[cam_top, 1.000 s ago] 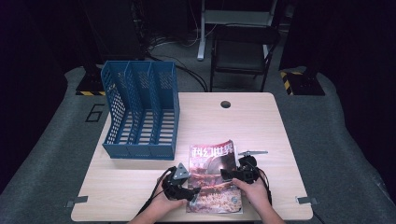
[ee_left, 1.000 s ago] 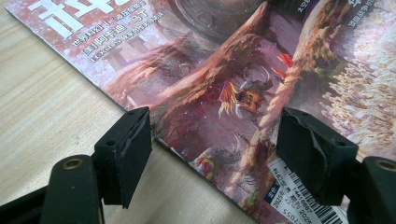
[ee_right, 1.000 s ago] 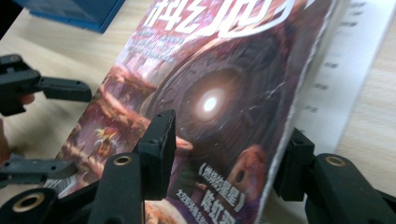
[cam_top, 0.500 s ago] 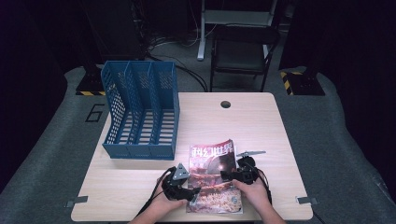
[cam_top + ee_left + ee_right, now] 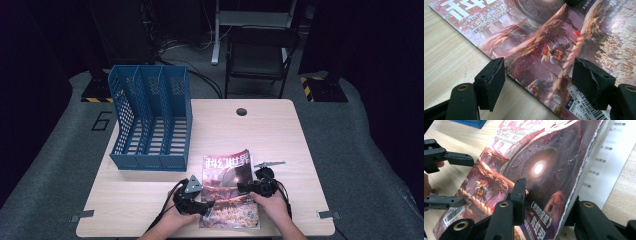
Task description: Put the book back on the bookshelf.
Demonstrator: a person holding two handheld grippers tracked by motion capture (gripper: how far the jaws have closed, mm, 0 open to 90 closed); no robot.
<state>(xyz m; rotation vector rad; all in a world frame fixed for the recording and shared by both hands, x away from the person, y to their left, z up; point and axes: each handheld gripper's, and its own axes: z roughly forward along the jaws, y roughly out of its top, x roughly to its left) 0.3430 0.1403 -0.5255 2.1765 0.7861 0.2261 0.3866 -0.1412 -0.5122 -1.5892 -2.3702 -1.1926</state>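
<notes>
A magazine (image 5: 227,186) with a red-brown fantasy cover lies near the table's front edge. My left gripper (image 5: 206,205) stands open at its left side. In the left gripper view its jaws (image 5: 540,67) straddle the spine edge, one over bare wood, one above the barcode corner, touching neither. My right gripper (image 5: 246,188) is at the magazine's right edge. Its jaws (image 5: 547,195) have just been closing around a lifted bundle of pages (image 5: 541,167), one jaw over the cover, one beneath, with a gap still showing. A printed inner page (image 5: 609,157) is exposed underneath.
A blue three-slot file rack (image 5: 150,120) stands at the table's left rear, beyond the magazine. The wooden tabletop (image 5: 280,130) has a round cable hole (image 5: 241,111) near its far edge. A dark chair (image 5: 260,55) stands behind the table.
</notes>
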